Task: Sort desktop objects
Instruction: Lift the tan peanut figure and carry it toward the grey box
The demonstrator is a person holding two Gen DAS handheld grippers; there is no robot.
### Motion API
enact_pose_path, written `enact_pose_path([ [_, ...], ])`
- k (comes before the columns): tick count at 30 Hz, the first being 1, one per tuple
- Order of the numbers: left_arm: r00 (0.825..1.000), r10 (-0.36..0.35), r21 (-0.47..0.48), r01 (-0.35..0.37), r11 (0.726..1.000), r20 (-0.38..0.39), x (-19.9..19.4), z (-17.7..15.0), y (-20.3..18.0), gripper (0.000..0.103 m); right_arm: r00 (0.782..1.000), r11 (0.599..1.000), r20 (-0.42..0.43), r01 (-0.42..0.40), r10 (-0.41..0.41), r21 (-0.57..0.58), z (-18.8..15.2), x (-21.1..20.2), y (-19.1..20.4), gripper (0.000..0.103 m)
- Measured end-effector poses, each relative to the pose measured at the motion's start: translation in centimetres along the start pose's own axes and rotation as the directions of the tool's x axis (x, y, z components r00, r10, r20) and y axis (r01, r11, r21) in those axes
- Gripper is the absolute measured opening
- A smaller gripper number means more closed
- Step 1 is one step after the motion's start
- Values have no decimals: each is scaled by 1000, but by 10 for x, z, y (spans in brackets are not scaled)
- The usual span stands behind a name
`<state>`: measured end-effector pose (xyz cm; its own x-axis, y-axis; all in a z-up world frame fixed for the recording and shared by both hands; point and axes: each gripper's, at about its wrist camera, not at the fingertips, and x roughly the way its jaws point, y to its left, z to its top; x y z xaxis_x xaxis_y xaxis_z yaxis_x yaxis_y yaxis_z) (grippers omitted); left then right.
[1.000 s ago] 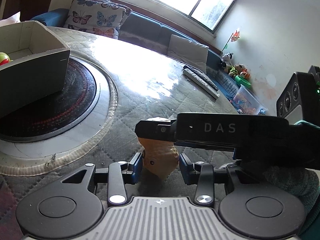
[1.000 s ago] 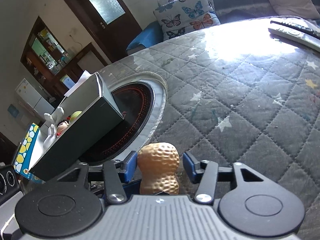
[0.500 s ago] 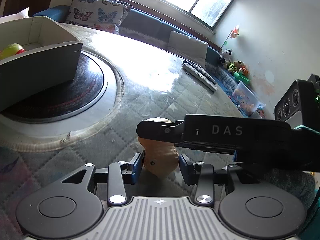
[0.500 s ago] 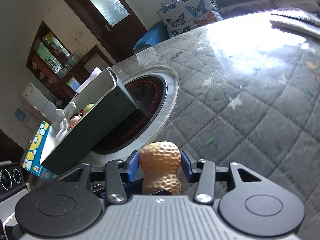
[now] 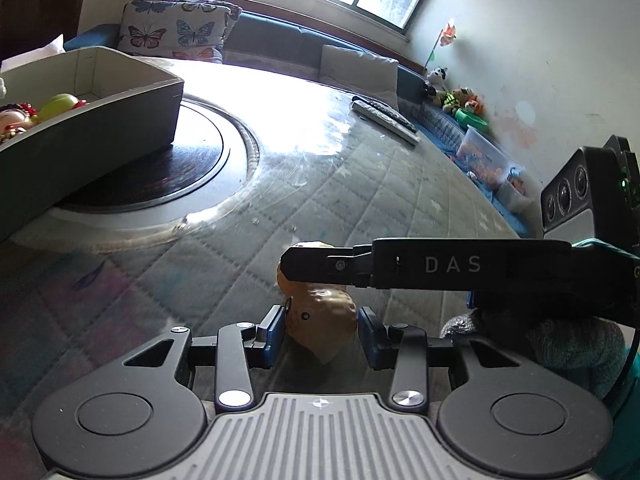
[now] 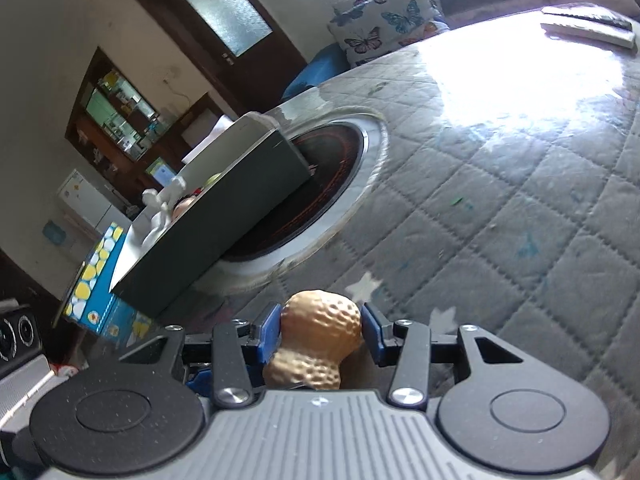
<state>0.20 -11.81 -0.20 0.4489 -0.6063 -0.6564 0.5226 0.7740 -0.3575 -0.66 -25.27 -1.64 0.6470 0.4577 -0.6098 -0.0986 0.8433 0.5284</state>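
A tan peanut-shaped toy (image 6: 320, 340) stands upright between the blue pads of my right gripper (image 6: 322, 332), which is shut on its upper lobe, above the quilted table cover (image 6: 520, 220). In the left wrist view the same peanut toy (image 5: 324, 320) sits between my left gripper's (image 5: 322, 330) pads. Those jaws are closing, with a thin gap still showing at the right pad. One of the right gripper's black fingers (image 5: 400, 266) crosses over the toy from the right. A grey box (image 5: 100, 140) holding a doll and a yellow-green ball stands at the left.
The grey box (image 6: 224, 216) rests on a dark round plate (image 5: 168, 172) set in the table. Two remotes (image 5: 384, 118) lie at the far edge. A blue and yellow carton (image 6: 96, 280) sits beyond the box. A gloved hand (image 5: 560, 340) holds the right gripper.
Both grippers have travelled together across the table with the peanut toy between them. The grey box now looks nearer, and more of its inside shows in the left wrist view.
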Motion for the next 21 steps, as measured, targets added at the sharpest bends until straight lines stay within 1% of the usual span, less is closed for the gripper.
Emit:
enact_pose_path([
  [3, 1000, 4, 7, -4, 1000, 0, -9, -8, 4, 43, 1000, 999, -1, 2, -2, -45, -7, -2, 10, 47],
  [8, 1000, 10, -43, -9, 999, 12, -18, -11, 12, 45, 999, 995, 7, 32, -32, -96, -13, 0, 21, 48],
  [14, 999, 24, -85, -21, 996, 33, -25, -13, 17, 45, 999, 995, 23, 35, -33, -98, -18, -1, 24, 47],
  [18, 998, 36, -77, -32, 997, 50, -27, -16, 13, 42, 999, 994, 31, 41, -38, -104, -19, 0, 26, 47],
  [19, 998, 32, -77, -27, 997, 53, -27, -18, 13, 41, 999, 994, 30, 40, -37, -103, -19, 0, 26, 47],
  [20, 998, 20, -77, -16, 997, 53, -27, -18, 13, 37, 999, 994, 31, 41, -38, -103, -19, 0, 26, 47],
  [21, 999, 16, -77, -12, 997, 51, -26, -18, 12, 37, 999, 994, 32, 43, -40, -104, -19, 1, 27, 47],
])
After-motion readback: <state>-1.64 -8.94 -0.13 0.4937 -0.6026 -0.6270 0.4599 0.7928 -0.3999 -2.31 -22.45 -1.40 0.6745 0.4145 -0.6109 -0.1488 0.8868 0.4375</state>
